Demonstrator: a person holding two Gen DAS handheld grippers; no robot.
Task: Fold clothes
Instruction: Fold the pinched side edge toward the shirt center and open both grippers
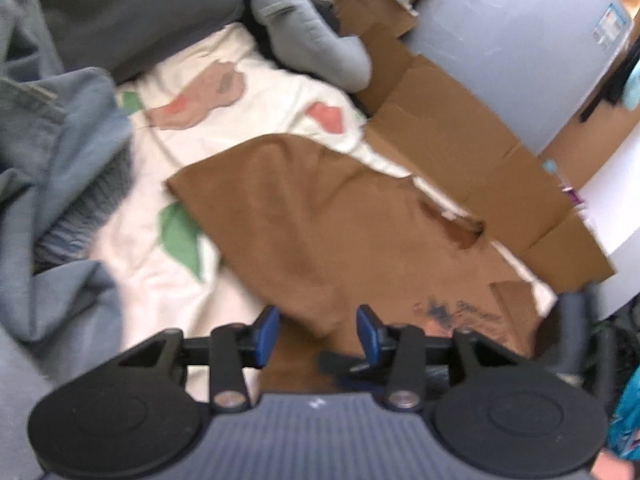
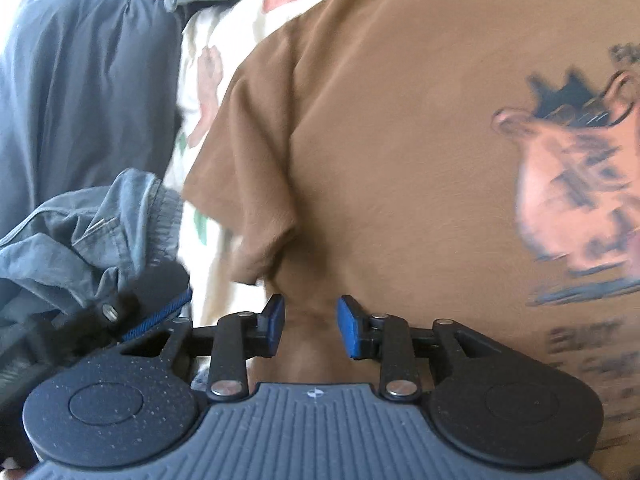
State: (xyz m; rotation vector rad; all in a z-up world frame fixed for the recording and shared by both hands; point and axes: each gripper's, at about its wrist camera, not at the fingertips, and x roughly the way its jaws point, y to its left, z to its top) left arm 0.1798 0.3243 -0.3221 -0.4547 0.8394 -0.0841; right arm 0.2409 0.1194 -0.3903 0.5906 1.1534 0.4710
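Your brown T-shirt (image 2: pixel 400 140) fills most of the right wrist view, and its print (image 2: pixel 580 192) at the right edge is smeared by blur and cut off, so the lettering below it cannot be read. In the left wrist view the same shirt (image 1: pixel 320 232) lies across the middle of the frame on a cream floral bedspread (image 1: pixel 256 92), with its neck opening toward the right and only a sliver of the print showing low down.

Your left gripper (image 1: pixel 318 334) has its blue pads apart, with shirt fabric between them, though you cannot tell whether they touch it. Your right gripper (image 2: pixel 310 326) is likewise spread open over a ridge of brown cloth (nothing pinched there).

Only the left view shows the flattened cardboard (image 1: pixel 460 148) and the grey plush toy (image 1: pixel 312 32) at the top. Both views show crumpled blue denim (image 2: pixel 96 232) at the left, blurred in the left view
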